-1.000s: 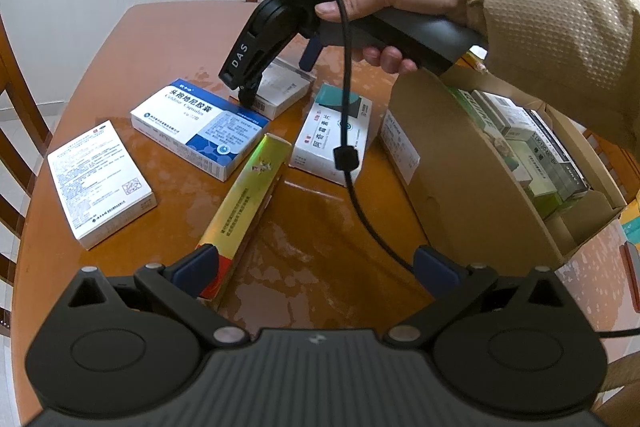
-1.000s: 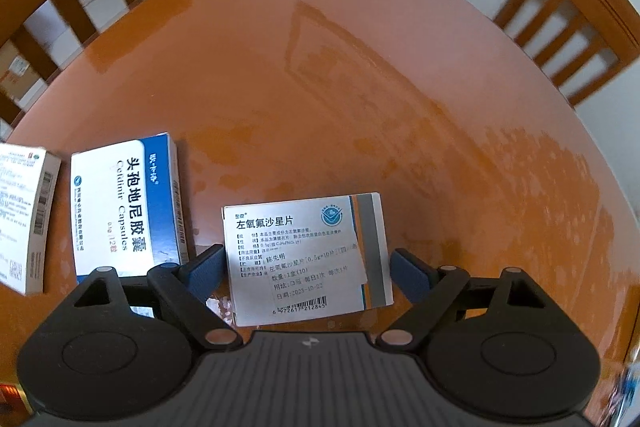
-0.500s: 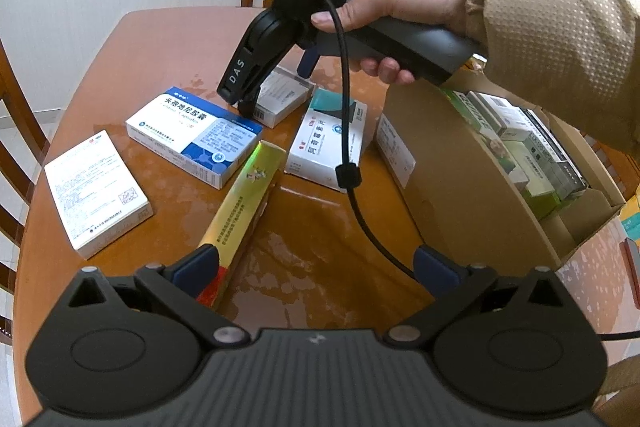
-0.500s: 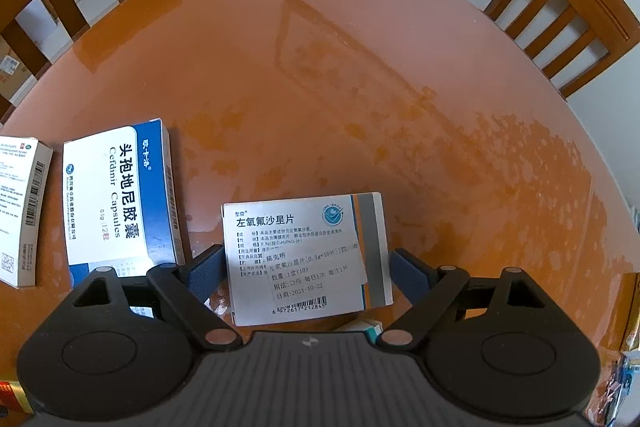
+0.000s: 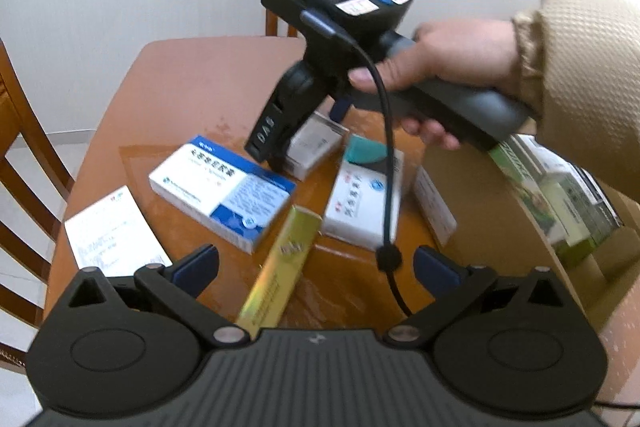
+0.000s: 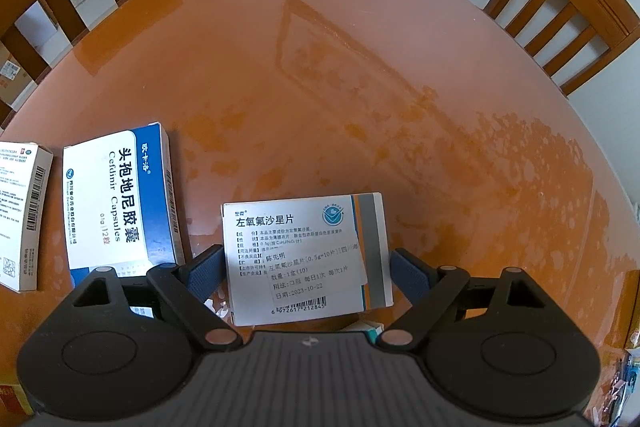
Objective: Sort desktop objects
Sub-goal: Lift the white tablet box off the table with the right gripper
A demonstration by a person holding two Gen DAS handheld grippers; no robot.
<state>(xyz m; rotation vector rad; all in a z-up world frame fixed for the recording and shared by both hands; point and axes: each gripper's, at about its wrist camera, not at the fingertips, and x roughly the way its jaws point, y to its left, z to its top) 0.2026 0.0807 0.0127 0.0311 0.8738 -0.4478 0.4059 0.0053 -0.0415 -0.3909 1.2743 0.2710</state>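
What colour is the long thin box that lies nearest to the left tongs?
Shiny gold-yellow long box; the left wrist view shows it best.

My left gripper [image 5: 316,263] is hovering with its fingers [image 5: 198,263] spread wide over a gold carton [image 5: 286,267] lying on the orange worktop [image 5: 188,87]. Ahead, my right gripper [image 5: 304,129], held by my hand [image 5: 444,67], is pointing down at a small white box [image 5: 314,147]. A blue-and-white medicine box [image 5: 224,187] is lying to its left, and a cardboard box [image 5: 496,211] of packets is standing on the right.
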